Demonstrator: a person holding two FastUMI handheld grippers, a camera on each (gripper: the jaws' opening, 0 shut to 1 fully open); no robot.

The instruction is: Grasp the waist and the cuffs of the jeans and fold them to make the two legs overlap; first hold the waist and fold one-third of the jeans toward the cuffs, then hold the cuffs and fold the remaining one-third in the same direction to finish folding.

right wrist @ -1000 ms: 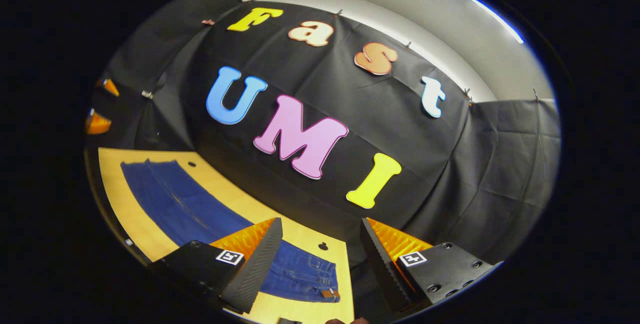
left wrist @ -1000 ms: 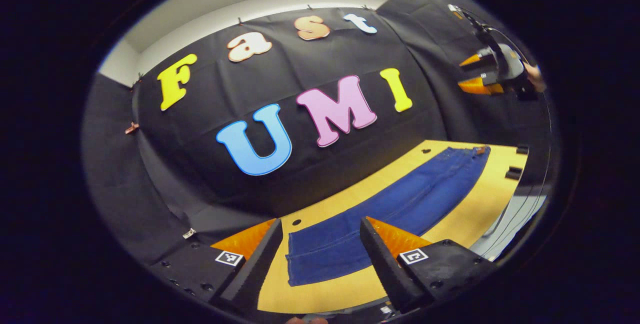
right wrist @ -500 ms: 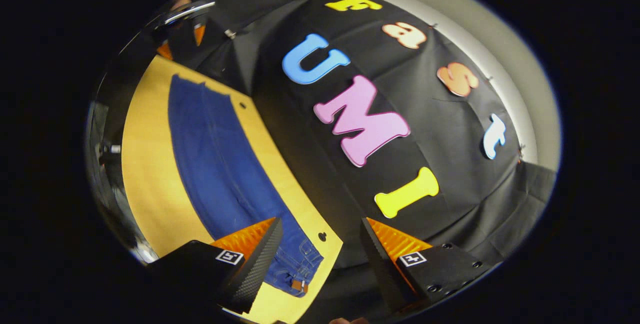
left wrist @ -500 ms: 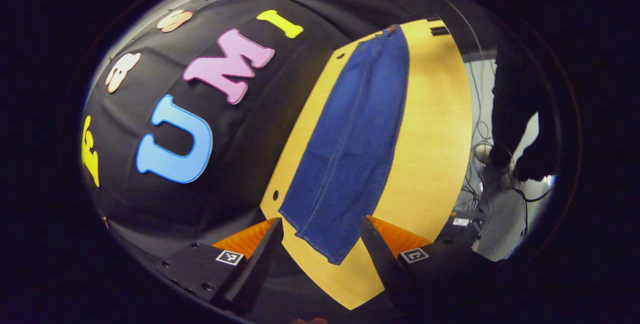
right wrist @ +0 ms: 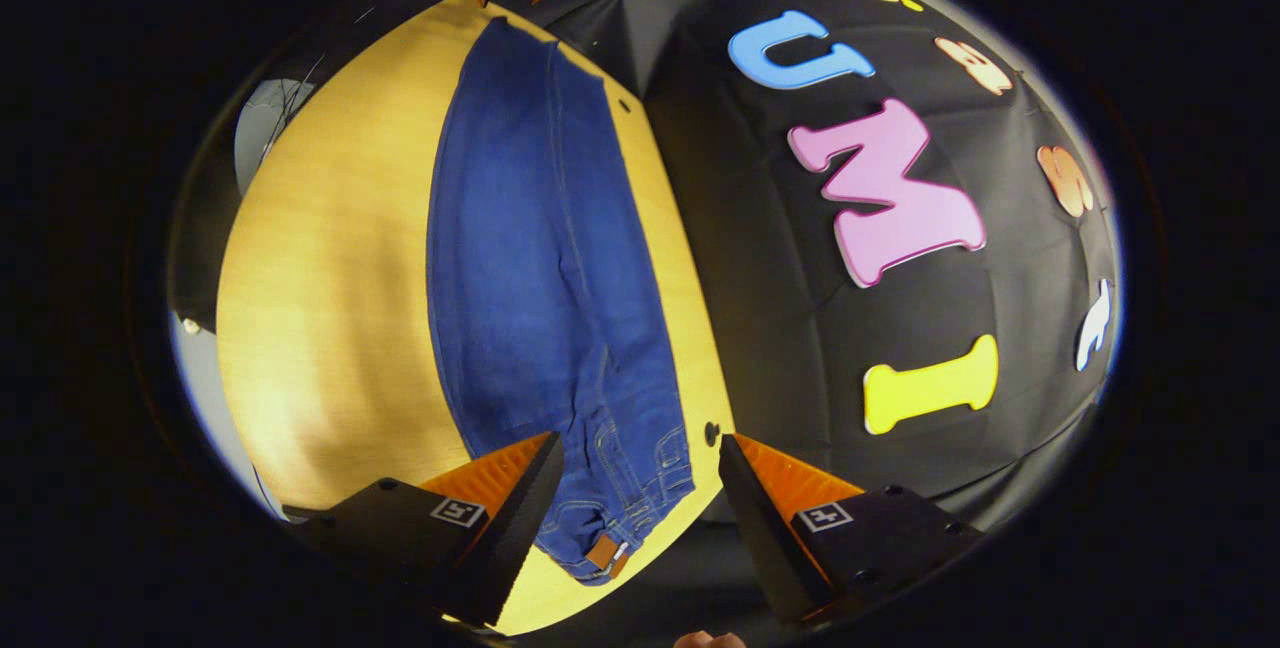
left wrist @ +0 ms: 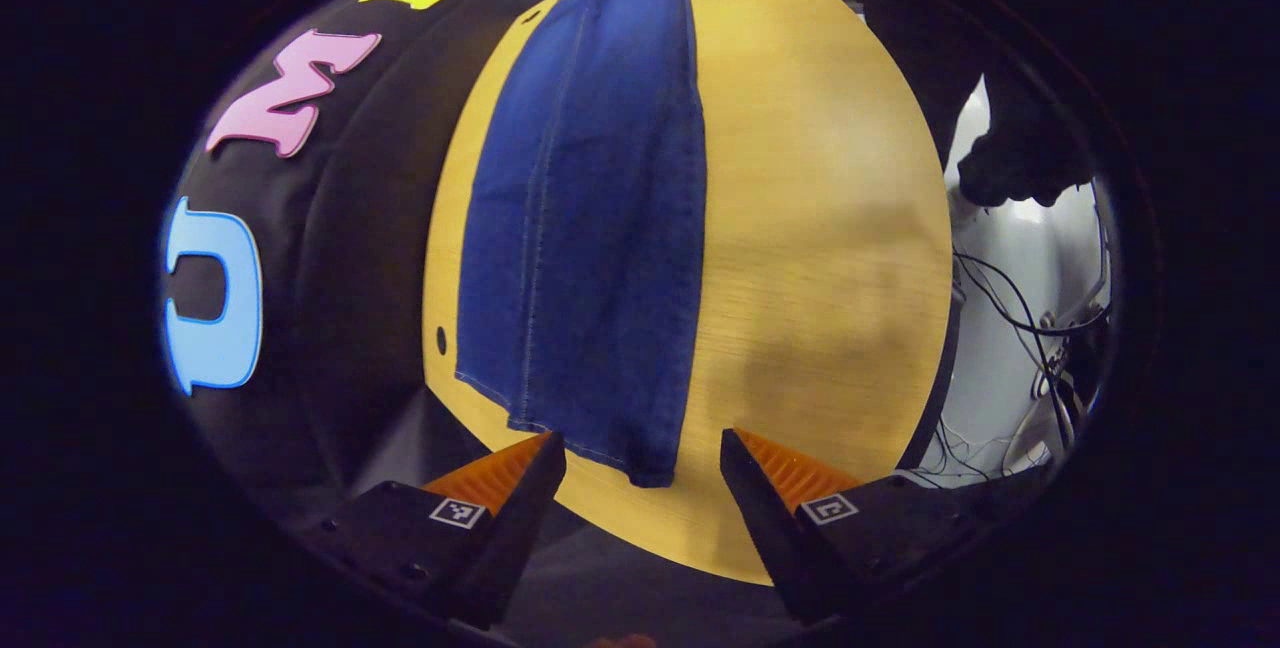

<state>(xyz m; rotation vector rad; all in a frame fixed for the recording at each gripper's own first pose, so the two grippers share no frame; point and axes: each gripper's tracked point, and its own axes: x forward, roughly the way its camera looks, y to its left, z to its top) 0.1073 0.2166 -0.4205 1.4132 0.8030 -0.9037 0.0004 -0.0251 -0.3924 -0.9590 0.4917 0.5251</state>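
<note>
Light wooden table [left wrist: 820, 228] — blue jeans [left wrist: 590, 228] lie flat along it, lengthwise

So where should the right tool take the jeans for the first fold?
Probably at the waist, coming down from above onto its near corner. The jeans lie flat along the table, waist end between the right tool's open fingers.

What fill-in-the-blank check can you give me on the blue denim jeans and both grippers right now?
1. The blue denim jeans lie flat on the yellow wooden ____.
2. The left gripper hovers over the jeans' ____ end.
3. The right gripper hovers over the ____ end, by the brown leather patch.
4. Both grippers' jaws stand ____, holding nothing.

Missing words: table; cuff; waist; open
</note>
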